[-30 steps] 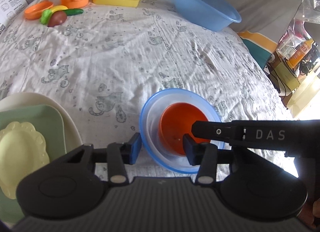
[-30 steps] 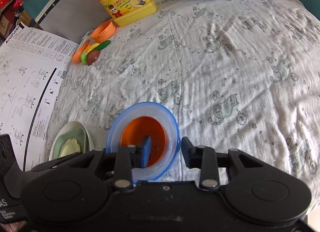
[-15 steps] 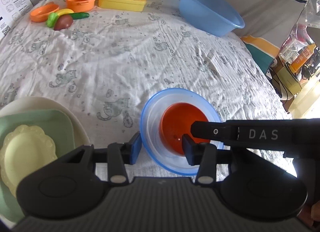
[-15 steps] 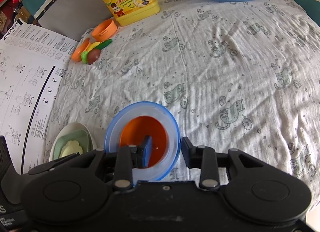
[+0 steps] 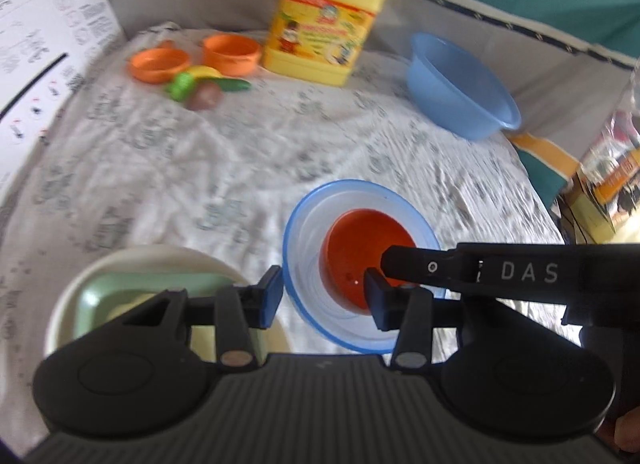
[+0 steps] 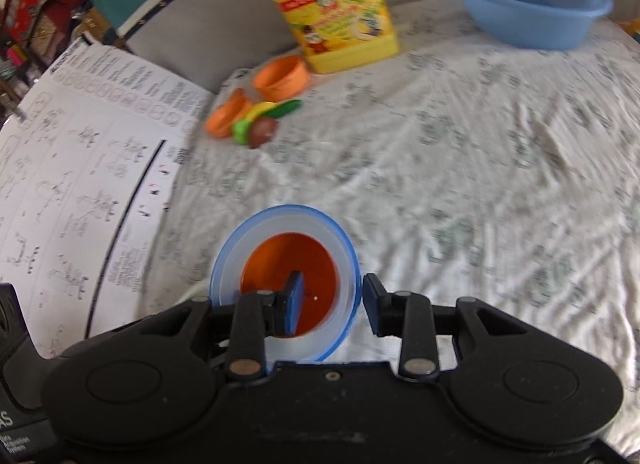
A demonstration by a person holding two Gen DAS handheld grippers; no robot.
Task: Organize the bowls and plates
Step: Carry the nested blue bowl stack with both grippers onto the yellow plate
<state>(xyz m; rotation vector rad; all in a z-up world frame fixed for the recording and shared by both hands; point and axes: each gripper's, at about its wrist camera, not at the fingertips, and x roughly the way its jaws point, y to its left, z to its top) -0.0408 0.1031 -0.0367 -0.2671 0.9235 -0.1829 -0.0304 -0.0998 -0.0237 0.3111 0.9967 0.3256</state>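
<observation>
Pinching opposite rims of blue-rimmed bowl (image 5: 316,224): left gripper (image 5: 322,296), right gripper (image 6: 330,306) jaws; cloth beyond open.

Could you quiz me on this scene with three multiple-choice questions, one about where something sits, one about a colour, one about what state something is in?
1. Where does the orange bowl sit?
A. inside the blue-rimmed clear bowl
B. beside the yellow bottle
C. in the blue basin

2. What colour is the square plate in the stack at the lower left of the left wrist view?
A. red
B. pale green
C. black

3. How does the left gripper stand to the blue-rimmed clear bowl?
A. far from it, over the basin
B. closed on its rim, one finger outside and one inside
C. lying flat on the cloth

Answers:
1 A, the orange shows through the clear wall around it.
2 B, its green rim shows inside the cream plate.
3 B, the rim passes between the two pads; the right gripper grips the opposite side likewise.
</observation>
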